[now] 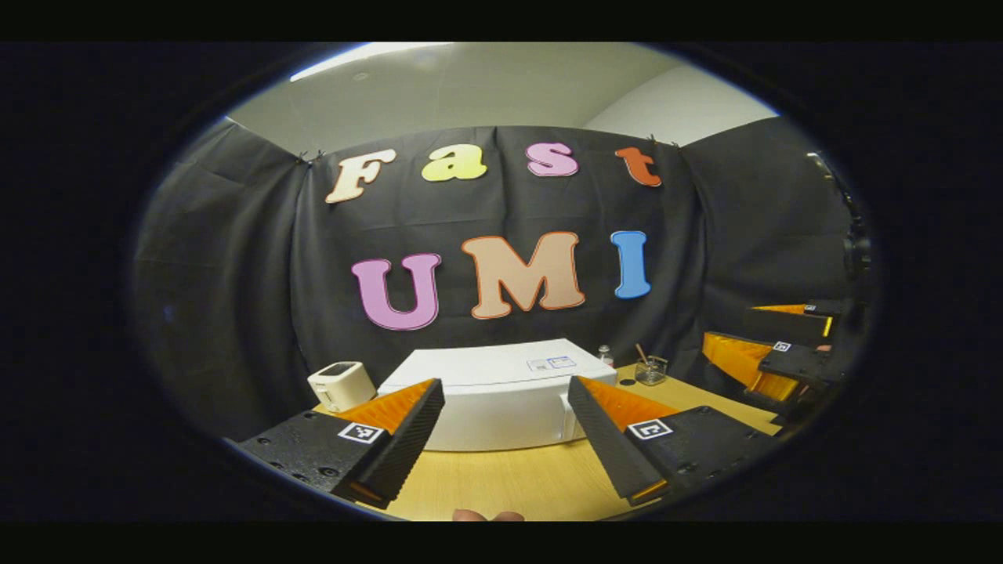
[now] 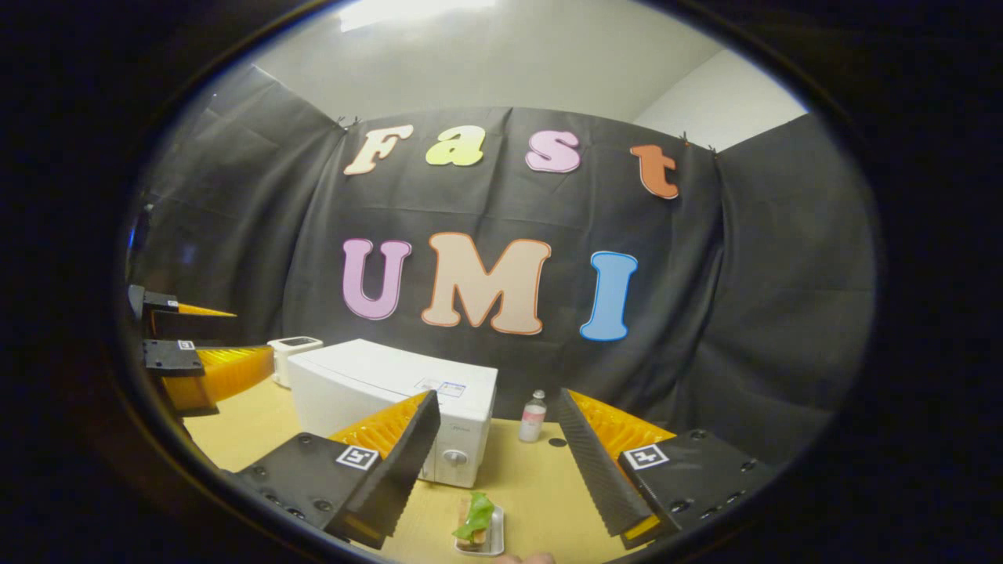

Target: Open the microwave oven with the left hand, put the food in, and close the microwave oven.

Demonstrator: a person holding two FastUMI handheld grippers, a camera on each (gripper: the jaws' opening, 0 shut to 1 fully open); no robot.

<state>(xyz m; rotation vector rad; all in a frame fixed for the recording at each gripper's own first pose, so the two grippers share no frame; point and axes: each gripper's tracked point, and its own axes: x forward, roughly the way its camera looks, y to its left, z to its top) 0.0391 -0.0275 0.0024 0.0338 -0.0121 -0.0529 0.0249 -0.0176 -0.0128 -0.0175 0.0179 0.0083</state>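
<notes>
A white microwave oven (image 1: 501,399) stands on the wooden table (image 1: 509,486) with its door shut; in the right gripper view the microwave oven (image 2: 396,399) shows its front corner with a knob. The food (image 2: 476,521), a sandwich with a green leaf on a small white plate, lies on the table in front of the oven's right end. My left gripper (image 1: 505,439) is open, held a little before the oven's front. My right gripper (image 2: 494,462) is open above the food. The other gripper (image 1: 783,352) appears at the far right, and the left one (image 2: 196,352) at the far left.
A small white toaster-like box (image 1: 342,384) stands left of the oven. A small bottle (image 2: 534,417) and a dark lid sit right of the oven, and a glass jar with a stick (image 1: 650,368) stands nearby. Black cloth walls close the table on three sides.
</notes>
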